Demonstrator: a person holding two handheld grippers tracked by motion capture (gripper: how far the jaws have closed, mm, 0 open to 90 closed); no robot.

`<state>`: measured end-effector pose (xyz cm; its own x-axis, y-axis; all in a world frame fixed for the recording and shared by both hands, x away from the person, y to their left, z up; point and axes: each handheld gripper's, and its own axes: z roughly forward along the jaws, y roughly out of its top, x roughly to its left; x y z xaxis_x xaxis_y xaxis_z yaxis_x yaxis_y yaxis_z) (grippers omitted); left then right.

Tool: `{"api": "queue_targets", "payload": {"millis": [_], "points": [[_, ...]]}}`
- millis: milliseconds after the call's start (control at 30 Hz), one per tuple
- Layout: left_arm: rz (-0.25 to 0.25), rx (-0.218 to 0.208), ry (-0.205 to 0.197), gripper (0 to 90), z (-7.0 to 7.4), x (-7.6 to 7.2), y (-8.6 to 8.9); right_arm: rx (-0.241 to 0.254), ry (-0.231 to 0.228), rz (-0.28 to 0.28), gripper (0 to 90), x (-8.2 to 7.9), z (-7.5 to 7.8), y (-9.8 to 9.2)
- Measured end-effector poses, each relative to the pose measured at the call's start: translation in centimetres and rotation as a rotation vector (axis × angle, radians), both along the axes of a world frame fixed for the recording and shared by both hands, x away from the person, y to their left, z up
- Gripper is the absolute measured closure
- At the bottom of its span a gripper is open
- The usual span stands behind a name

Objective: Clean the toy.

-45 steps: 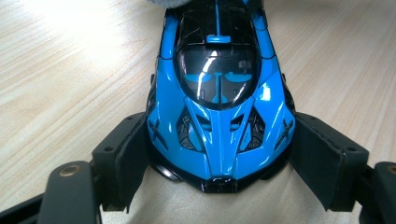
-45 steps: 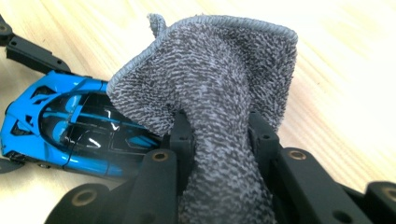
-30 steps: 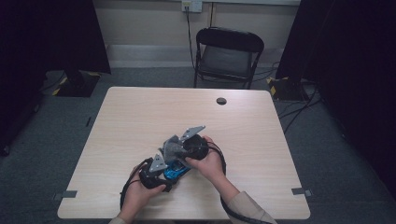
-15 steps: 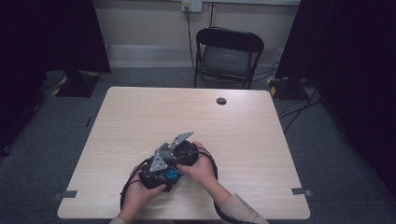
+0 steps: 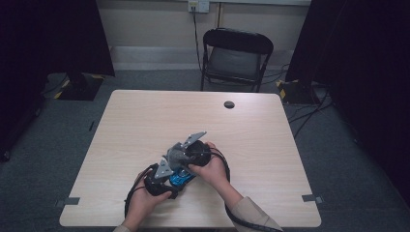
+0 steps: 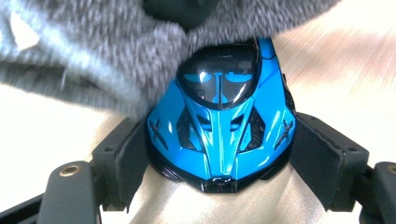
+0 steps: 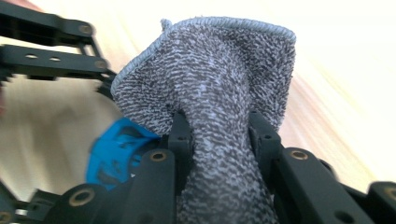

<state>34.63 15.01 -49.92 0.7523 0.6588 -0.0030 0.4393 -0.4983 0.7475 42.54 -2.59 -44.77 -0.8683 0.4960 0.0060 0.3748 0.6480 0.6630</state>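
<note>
A blue toy car (image 6: 219,126) sits nose-first between the pads (image 6: 133,154) of my left gripper (image 6: 219,161), which is shut on its sides. In the high view the car (image 5: 180,179) lies low over the near middle of the table, with the left gripper (image 5: 162,181) at its left. My right gripper (image 7: 219,135) is shut on a grey knitted cloth (image 7: 219,84). The cloth (image 6: 93,56) lies bunched over the car's rear and roof. From above, the right gripper (image 5: 193,152) is just beyond the car with the cloth (image 5: 175,155) under it.
The light wooden table (image 5: 145,121) has a small black round cap (image 5: 229,104) near its far edge. A black folding chair (image 5: 235,55) stands behind the table. Cables trail from both grippers off the near edge.
The right gripper with the cloth shifted slightly left over the car and back again. The left hand and the car stayed put.
</note>
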Motion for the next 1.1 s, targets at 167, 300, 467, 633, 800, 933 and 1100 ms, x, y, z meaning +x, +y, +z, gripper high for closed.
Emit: {"api": "queue_targets", "payload": {"millis": [167, 300, 467, 633, 800, 933, 1100], "points": [[-0.001, 0.004, -0.006, 23.2, 0.0, -0.1, 0.0, 0.023, 0.012, -0.045, 68.4, 0.7, -0.2, -1.1], [0.000, 0.005, -0.007, 23.2, 0.0, -0.1, 0.0, 0.005, -0.009, -0.059, 68.4, 0.8, -0.2, -1.4], [0.000, 0.005, -0.007, 23.2, 0.0, -0.1, 0.0, -0.004, -0.004, -0.079, 68.4, 1.4, -0.1, -2.0], [0.001, 0.004, -0.007, 23.2, 0.0, -0.1, 0.0, -0.003, -0.010, -0.111, 68.5, 2.0, 0.0, -2.3], [0.002, 0.004, 0.002, 23.2, 0.0, -0.1, 0.1, 0.028, -0.011, -0.103, 68.4, 1.6, 0.4, -2.6], [0.003, 0.001, 0.003, 23.2, 0.0, -0.1, 0.1, 0.057, -0.010, -0.057, 68.4, 0.2, 0.9, -2.5], [0.004, 0.002, 0.004, 23.2, 0.0, -0.1, 0.1, 0.076, -0.008, 0.039, 68.4, -2.4, 0.8, -2.1]]}}
